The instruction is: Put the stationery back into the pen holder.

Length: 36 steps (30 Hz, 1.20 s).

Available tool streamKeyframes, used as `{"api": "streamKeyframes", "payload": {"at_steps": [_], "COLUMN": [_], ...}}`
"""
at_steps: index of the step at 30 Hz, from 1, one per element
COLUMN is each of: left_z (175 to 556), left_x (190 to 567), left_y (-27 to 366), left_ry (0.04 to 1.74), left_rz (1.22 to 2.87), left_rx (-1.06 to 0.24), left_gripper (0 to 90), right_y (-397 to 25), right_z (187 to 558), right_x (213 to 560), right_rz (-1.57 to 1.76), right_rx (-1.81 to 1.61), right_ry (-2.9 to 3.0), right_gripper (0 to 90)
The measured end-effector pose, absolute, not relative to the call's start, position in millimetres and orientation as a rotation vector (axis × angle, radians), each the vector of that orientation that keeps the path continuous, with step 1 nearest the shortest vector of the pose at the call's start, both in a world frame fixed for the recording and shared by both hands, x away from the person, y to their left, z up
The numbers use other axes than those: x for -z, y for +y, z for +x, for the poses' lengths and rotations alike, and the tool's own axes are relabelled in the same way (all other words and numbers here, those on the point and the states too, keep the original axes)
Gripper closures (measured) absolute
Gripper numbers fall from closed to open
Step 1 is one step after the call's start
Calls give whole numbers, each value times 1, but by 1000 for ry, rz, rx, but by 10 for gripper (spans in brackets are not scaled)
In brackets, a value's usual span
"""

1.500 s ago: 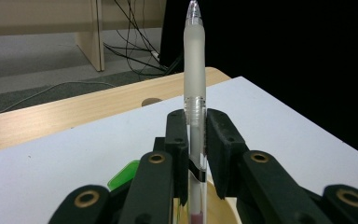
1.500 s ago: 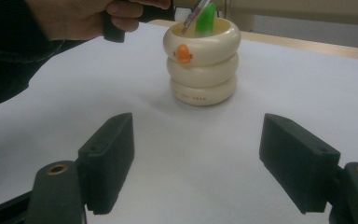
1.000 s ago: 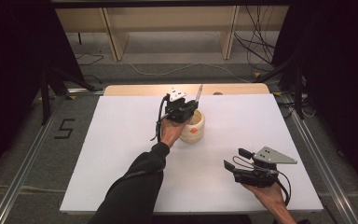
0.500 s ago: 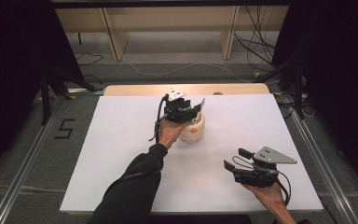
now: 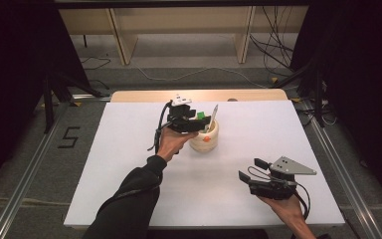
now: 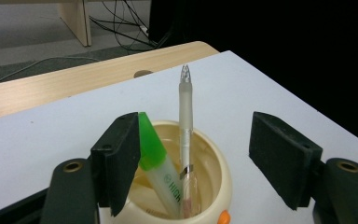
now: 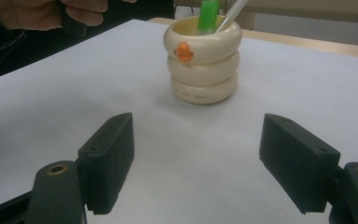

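Left gripper (image 6: 193,158) wide open, empty, now lower over the cup (image 6: 214,186); right gripper (image 7: 196,158) likewise agape.

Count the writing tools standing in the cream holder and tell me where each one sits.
2. The green-capped highlighter leans against the left claw's near jaw. The clear pen stands upright beside it, between the open jaws. The holder may hide something shorter deep inside.

- My left gripper (image 6: 193,154) hovers over the cream holder (image 5: 205,138) with its jaws spread wide; the green highlighter (image 6: 156,156) lies against one jaw, and the clear pen (image 6: 185,135) stands between them.
- I see bare white table (image 5: 129,164) between the holder and my right gripper (image 7: 196,163).
- Its parted jaws face the holder unobstructed.
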State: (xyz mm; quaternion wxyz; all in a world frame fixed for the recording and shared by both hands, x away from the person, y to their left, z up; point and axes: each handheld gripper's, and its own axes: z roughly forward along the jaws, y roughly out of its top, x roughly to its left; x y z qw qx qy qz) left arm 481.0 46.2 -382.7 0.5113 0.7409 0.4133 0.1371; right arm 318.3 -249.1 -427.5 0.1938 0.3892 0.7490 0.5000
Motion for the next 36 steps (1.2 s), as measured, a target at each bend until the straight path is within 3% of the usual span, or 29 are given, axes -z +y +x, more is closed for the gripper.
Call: {"api": "streamKeyframes", "payload": {"at_steps": [36], "left_z": [447], "left_x": [383], "left_y": [88], "left_ry": [927], "left_rz": [1779], "left_rx": [-257], "left_gripper": [222], "right_y": [-247], "right_z": [319], "right_x": [428], "right_rz": [1091], "right_rx": [-1404], "right_ry": [2103], "right_gripper": [272]}}
